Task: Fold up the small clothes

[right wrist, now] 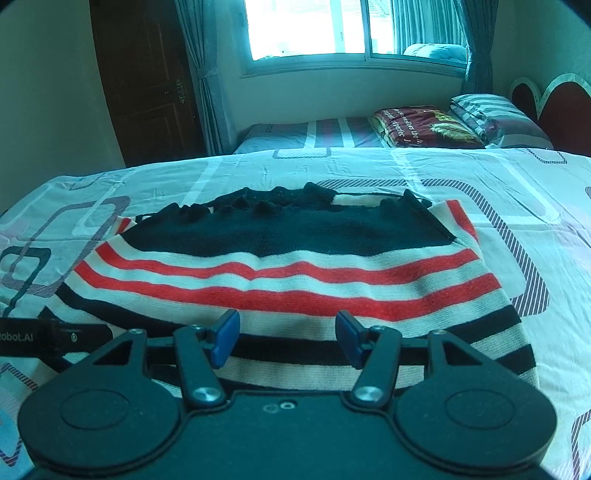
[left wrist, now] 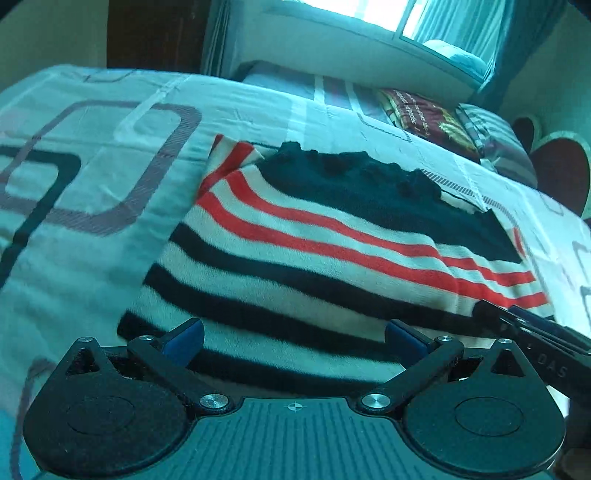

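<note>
1. Left wrist view: the left gripper [left wrist: 293, 341] is hanging over the near hem of the striped sweater [left wrist: 332, 258], nose angled steeply down at the cloth, and its blue pads [left wrist: 186, 341] are standing wide apart with nothing between them but knit lying underneath.
2. The whole view is sitting tilted here, so the sweater is running up and away to the right ahead of the tool, dark collar at the far end.
3. Over at this gripper's right, the right gripper [left wrist: 535, 332] is poking in as a black arm, its tip sitting at the sweater's edge; whether it is touching the cloth, I cannot tell.
4. Right wrist view: the right gripper [right wrist: 288, 339] is pointing down at a gentler slant over the same hem, sitting level, its blue pads [right wrist: 225, 341] spread about halfway and pinching nothing.
5. Straight ahead of it the striped sweater [right wrist: 288, 280] is lying flat on the patterned bedsheet [right wrist: 517, 206], black stripes nearest the fingers, red ones beyond, dark yoke and ruffled collar farthest off.
6. To this tool's left, the left gripper [right wrist: 55, 336] is showing as a black bar with white lettering, lying just over the sweater's left edge.
7. Far beyond both tools, a folded maroon blanket [right wrist: 417, 125] and a striped pillow [right wrist: 491, 114] are sitting at the head of the bed, under the window [right wrist: 332, 29].
</note>
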